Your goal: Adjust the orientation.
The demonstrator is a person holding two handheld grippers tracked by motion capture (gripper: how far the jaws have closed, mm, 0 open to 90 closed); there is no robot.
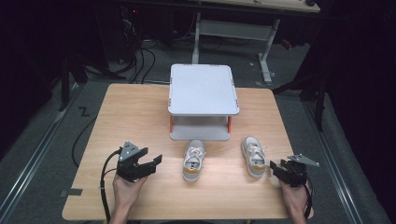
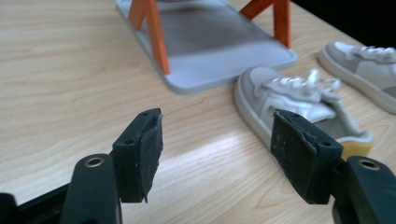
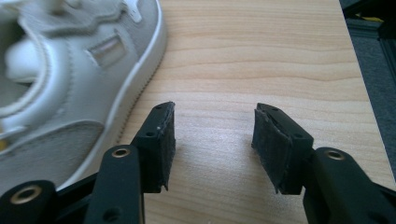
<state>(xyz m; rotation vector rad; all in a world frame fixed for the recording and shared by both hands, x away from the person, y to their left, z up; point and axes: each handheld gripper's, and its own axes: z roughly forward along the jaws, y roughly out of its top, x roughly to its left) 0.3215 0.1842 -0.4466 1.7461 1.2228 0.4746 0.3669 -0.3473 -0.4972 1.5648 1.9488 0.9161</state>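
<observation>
Two small white-and-grey sneakers sit at the lower centre of the high view, toes pointing up the frame toward a grey two-tier shoe rack with orange posts on the light wooden table. That lay suggests they are meant for the rack.

The left gripper, lower left, aims at the left sneaker, jaws spread with nothing between them. The right gripper, lower right, stands just beside the right sneaker, jaws moderately apart over bare wood, holding nothing.

In the right gripper view that sneaker is cut off at the left edge and blurred. The rack's lower shelf is cropped at the top of the left gripper view.
</observation>
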